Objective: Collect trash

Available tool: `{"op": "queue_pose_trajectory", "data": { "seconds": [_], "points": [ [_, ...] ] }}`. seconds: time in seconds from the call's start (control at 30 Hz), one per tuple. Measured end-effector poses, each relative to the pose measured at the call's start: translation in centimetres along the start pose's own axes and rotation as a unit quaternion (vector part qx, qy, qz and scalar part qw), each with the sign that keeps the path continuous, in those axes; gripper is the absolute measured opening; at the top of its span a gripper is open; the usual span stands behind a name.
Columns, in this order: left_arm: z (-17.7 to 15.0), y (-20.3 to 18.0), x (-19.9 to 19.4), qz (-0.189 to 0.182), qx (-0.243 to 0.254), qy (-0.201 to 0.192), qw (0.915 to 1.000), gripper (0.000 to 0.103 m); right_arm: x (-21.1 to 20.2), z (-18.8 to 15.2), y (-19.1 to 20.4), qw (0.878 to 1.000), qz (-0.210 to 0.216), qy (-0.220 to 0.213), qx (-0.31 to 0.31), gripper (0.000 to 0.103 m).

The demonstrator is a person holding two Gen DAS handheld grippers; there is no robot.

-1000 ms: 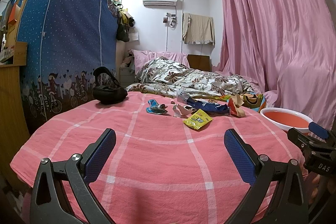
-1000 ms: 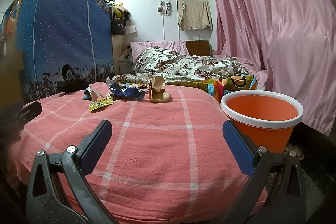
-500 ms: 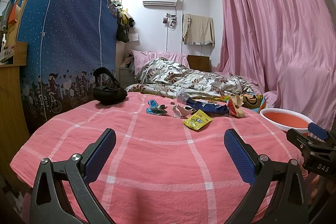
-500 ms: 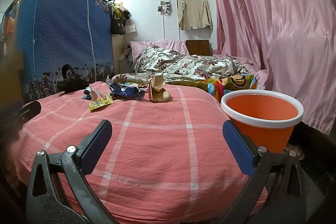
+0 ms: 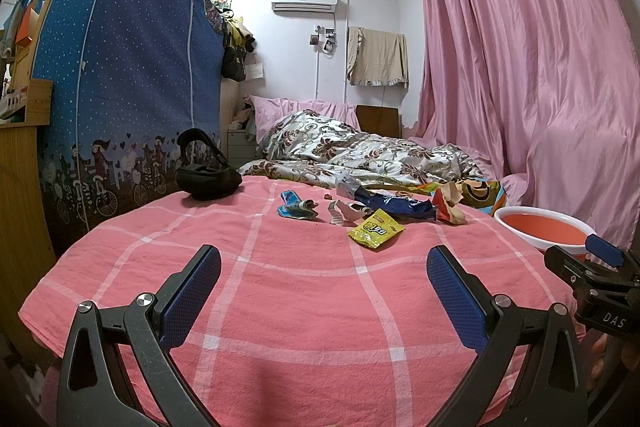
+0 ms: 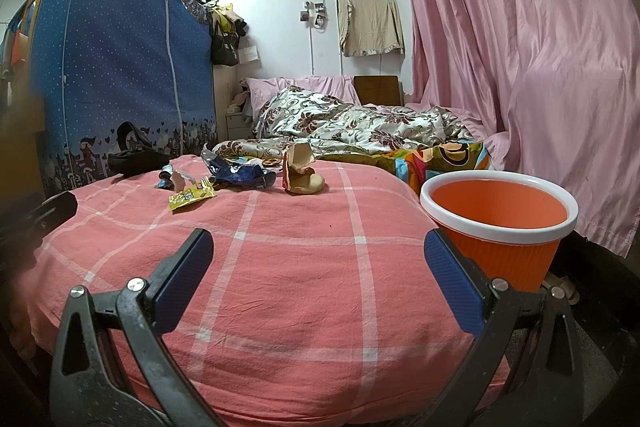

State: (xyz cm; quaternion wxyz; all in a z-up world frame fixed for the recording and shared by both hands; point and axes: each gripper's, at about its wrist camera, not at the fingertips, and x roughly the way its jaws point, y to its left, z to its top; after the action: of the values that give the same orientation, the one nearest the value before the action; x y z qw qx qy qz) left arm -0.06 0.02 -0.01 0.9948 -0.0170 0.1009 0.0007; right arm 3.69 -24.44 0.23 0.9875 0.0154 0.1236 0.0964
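Left gripper [image 5: 323, 290]: jaws spread wide, nothing between them — above the pink bedspread [image 5: 304, 307].
Right gripper [image 6: 318, 275]: likewise spread, empty.
Trash: yellow wrapper [image 5: 375, 228], blue wrapper [image 5: 394, 205], at 12 o'clock.
Orange bin [image 6: 500, 227]: 2 o'clock — beside the bed.

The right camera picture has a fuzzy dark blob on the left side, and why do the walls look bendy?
Right wrist view: the blob is the left gripper, too near the lens to be sharp. Both views: fisheye lenses bow the curtain and wardrobe.
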Motion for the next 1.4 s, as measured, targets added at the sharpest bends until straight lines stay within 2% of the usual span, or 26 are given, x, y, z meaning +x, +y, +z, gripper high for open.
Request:
{"op": "queue_pose_trajectory", "data": {
  "seconds": [1.4],
  "points": [
    [0.42,0.28,0.0,-0.004,-0.002,-0.001,1.0,0.101,0.08,-0.06,0.05,1.0,0.0,0.002,0.0,0.103]
  ]
}}
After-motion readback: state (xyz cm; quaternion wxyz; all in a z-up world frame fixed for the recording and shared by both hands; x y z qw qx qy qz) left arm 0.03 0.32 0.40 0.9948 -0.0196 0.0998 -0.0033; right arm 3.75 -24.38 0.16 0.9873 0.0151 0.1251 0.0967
